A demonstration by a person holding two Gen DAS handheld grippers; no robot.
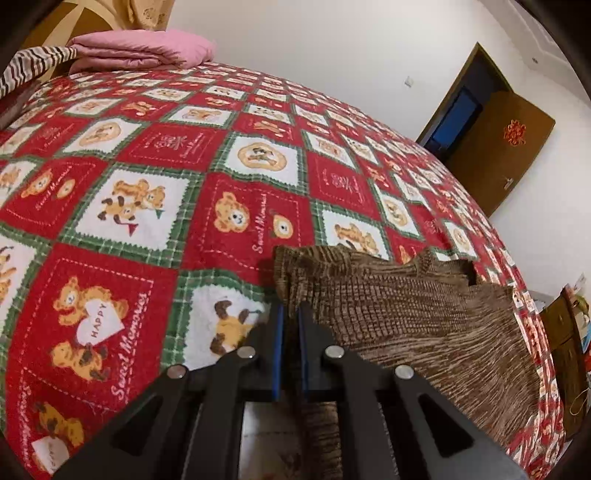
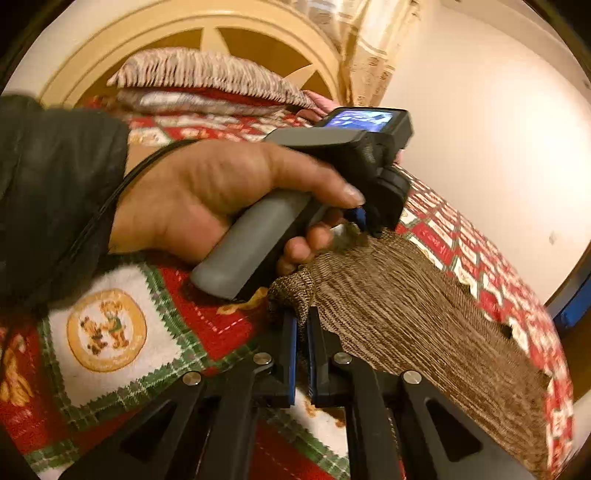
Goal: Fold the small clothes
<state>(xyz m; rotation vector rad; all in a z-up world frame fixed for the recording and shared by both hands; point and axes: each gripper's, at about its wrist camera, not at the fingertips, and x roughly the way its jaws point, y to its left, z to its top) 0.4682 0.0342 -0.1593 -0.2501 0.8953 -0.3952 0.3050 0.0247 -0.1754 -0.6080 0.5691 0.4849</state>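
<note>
A brown ribbed knit garment (image 1: 406, 317) lies on the red teddy-bear bedspread (image 1: 110, 273) near the bed's right edge. In the left wrist view my left gripper (image 1: 290, 312) is shut on the garment's near left edge, with the fabric pinched between its blue pads. In the right wrist view my right gripper (image 2: 302, 319) is shut on a bunched corner of the same garment (image 2: 424, 325). Just beyond it, a hand (image 2: 207, 192) holds the left gripper (image 2: 364, 225), whose tips are on the garment's far edge.
A folded pink quilt (image 1: 147, 48) and a striped pillow (image 2: 207, 74) lie at the head of the bed by the cream headboard (image 2: 184, 26). Past the bed's right edge stand a brown door (image 1: 495, 147) and a wooden cabinet (image 1: 565, 332).
</note>
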